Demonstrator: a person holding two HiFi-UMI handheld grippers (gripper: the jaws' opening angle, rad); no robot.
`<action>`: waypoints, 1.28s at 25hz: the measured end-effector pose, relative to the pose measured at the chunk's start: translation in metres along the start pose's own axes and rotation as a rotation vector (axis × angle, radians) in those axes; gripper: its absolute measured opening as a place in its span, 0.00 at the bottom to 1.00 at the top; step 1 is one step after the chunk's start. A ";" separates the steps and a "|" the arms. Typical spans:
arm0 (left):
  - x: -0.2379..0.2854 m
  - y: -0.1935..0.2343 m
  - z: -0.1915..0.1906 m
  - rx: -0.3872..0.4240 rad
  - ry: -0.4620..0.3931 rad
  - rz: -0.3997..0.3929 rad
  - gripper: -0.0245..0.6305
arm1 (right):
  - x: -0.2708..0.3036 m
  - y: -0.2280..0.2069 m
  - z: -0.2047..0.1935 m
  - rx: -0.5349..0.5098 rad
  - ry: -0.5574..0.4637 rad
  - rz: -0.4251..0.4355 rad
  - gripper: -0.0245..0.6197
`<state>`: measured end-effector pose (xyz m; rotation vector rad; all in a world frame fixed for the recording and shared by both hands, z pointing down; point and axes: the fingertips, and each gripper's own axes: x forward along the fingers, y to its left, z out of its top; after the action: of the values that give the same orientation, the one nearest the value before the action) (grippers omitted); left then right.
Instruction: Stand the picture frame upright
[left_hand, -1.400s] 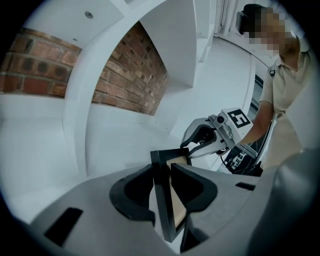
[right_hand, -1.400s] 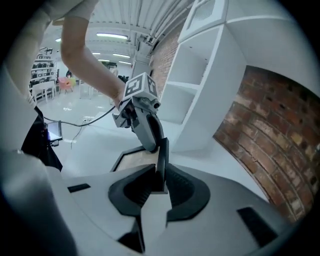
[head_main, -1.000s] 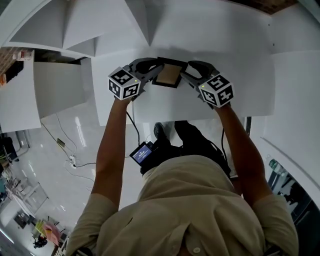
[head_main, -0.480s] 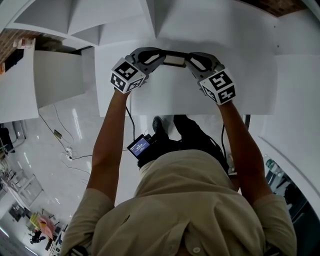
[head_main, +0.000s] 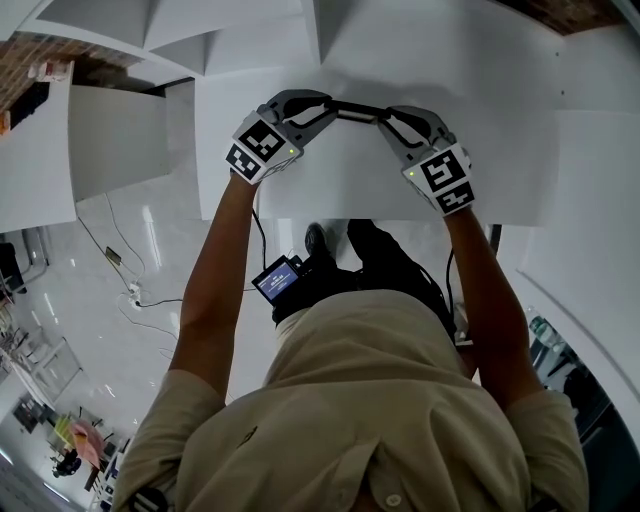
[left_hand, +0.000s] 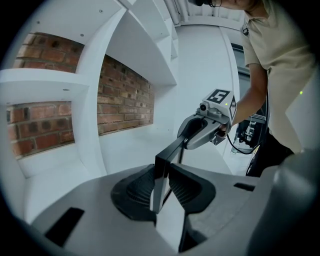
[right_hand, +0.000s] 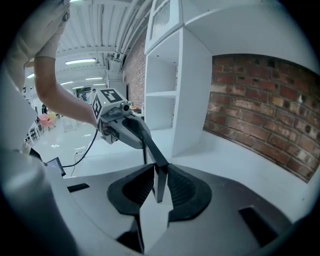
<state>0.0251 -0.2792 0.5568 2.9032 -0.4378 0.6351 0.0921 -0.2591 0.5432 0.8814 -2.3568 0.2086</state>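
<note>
The black picture frame (head_main: 355, 109) shows edge-on in the head view, held between my two grippers over the white table (head_main: 500, 180). My left gripper (head_main: 328, 106) is shut on the frame's left edge. Its own view shows the thin black edge (left_hand: 161, 170) pinched between the ribbed pads. My right gripper (head_main: 383, 114) is shut on the opposite edge (right_hand: 160, 180); its jaws have just been closing with the frame between them. Each gripper view shows the other gripper at the frame's far end, the right one (left_hand: 184, 144) and the left one (right_hand: 149, 145). I cannot tell whether the frame touches the table.
White shelf units (head_main: 230, 40) stand behind and left of the table, and a brick wall (right_hand: 260, 100) lies behind them. A white upright panel (right_hand: 192, 95) rises close to the frame. Cables and a small screen (head_main: 277, 280) hang at the person's waist.
The frame has turned from showing its tan face to standing edge-on in the head view. Both grippers have rolled with it and moved slightly up the picture.
</note>
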 end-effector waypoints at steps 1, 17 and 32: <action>0.000 -0.001 0.000 0.004 0.002 -0.002 0.17 | 0.000 0.000 0.000 0.000 0.000 -0.003 0.16; -0.013 -0.006 0.000 0.029 0.010 0.004 0.17 | 0.000 0.006 0.001 -0.004 0.017 -0.009 0.16; -0.025 -0.010 -0.005 0.028 0.015 0.007 0.18 | 0.000 0.010 -0.003 -0.009 0.039 0.001 0.16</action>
<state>0.0046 -0.2627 0.5501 2.9229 -0.4404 0.6685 0.0873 -0.2508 0.5467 0.8643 -2.3208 0.2142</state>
